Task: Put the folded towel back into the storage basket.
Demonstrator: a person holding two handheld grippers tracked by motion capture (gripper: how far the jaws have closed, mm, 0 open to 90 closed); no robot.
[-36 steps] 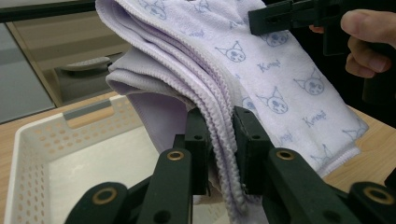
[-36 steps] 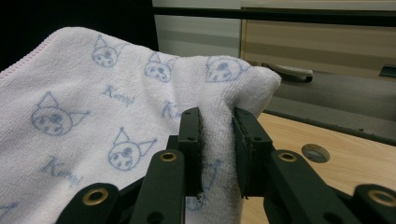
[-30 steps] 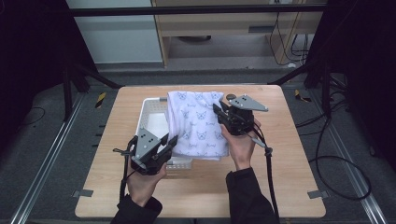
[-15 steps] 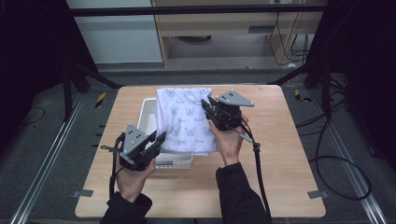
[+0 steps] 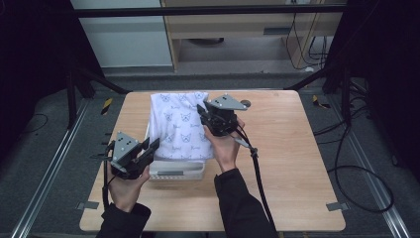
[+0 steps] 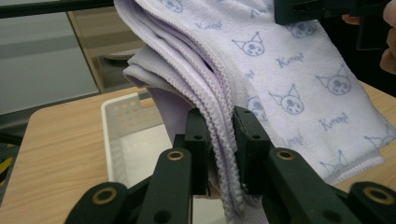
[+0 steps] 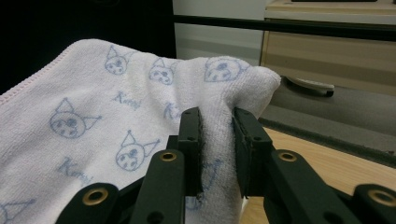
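A folded pale lilac towel [image 5: 179,126] printed with blue cat faces hangs in the air over a white perforated basket [image 5: 177,170]. My left gripper [image 5: 151,147] is shut on the towel's near left edge; in the left gripper view its pads pinch the stitched layers of the towel [image 6: 280,84] at the left gripper [image 6: 219,144]. My right gripper [image 5: 203,113] is shut on the towel's right edge farther back. In the right gripper view the right gripper [image 7: 217,140] squeezes a fold of the towel [image 7: 93,121]. The basket [image 6: 126,135] lies below the towel.
The wooden table [image 5: 297,148] has open surface to the right of the basket. A small round dark object [image 5: 245,103] sits near the far edge. Cables trail from the grippers over the table's front. A wooden cabinet [image 5: 233,25] stands beyond the table.
Both grippers have carried the towel to the left, so it now hangs over the basket and hides most of it.
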